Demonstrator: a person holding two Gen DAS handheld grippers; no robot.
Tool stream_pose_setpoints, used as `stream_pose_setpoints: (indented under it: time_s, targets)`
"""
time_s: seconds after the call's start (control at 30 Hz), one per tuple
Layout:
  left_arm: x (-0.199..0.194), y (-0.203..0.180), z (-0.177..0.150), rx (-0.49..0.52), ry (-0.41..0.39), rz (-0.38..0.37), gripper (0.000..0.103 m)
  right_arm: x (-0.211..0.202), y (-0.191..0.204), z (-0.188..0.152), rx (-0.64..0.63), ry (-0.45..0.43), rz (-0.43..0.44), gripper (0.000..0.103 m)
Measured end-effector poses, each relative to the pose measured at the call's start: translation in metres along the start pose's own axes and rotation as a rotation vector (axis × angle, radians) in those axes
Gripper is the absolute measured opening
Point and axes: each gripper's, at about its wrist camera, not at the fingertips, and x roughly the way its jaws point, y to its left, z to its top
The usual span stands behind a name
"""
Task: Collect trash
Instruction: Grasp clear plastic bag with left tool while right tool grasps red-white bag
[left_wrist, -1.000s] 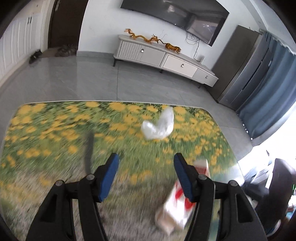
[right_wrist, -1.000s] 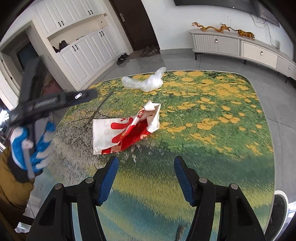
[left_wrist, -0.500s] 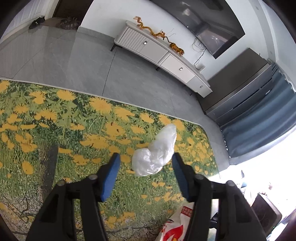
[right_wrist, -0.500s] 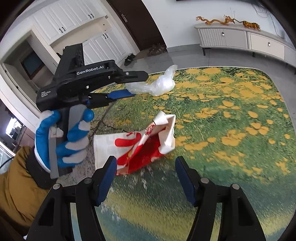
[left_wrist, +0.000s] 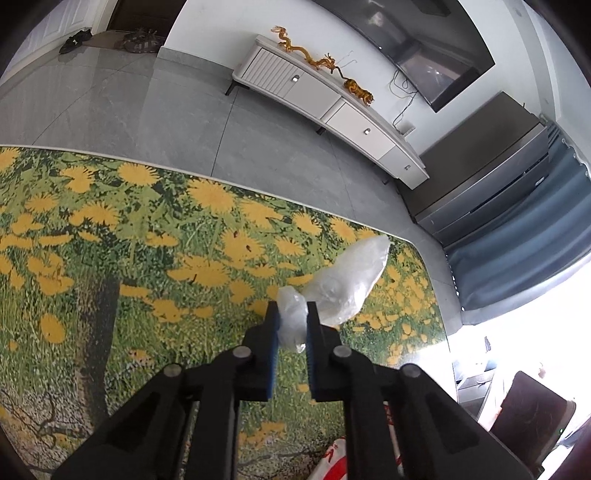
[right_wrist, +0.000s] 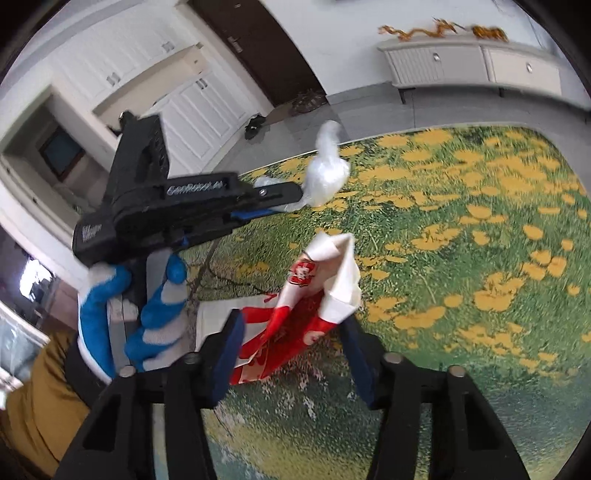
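While the crumpled clear film lies toward the far right corner of the table, its near end is already pinched between the blue pads of the left gripper, whose jaws are closing down to almost nothing. Gripping that thin tail rather than the puffy body looks sensible: it gives the pads something they can squeeze flat. In the right wrist view the same film stands up from the flowered top, its end caught at the tip of that gripper, which a blue-and-white gloved hand carries.

Nearer, left of the table's middle, the red-and-white paper bag rests with its white mouth propped open and facing up. The right gripper straddles the bag's lower part, jaws closing; the pads seem not yet to press on the paper. Held open like this, the bag probably serves as the receptacle, so the film would go into its mouth.

Beyond the table are grey floor tiles and a white sideboard.
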Motion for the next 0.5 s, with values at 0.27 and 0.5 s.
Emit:
stream_pose_setpoints:
  time_s: [0.27, 0.5]
  targets:
    - [-0.026, -0.003, -0.019, 0.031, -0.042, 0.060, 0.008, 0.001, 0.003, 0.002, 0.021, 0.007, -0.036, 0.028]
    - [-0.057, -0.013, -0.048, 0.072, -0.086, 0.108, 0.006, -0.011, 0.003, -0.013, 0.044, -0.012, -0.036, 0.026]
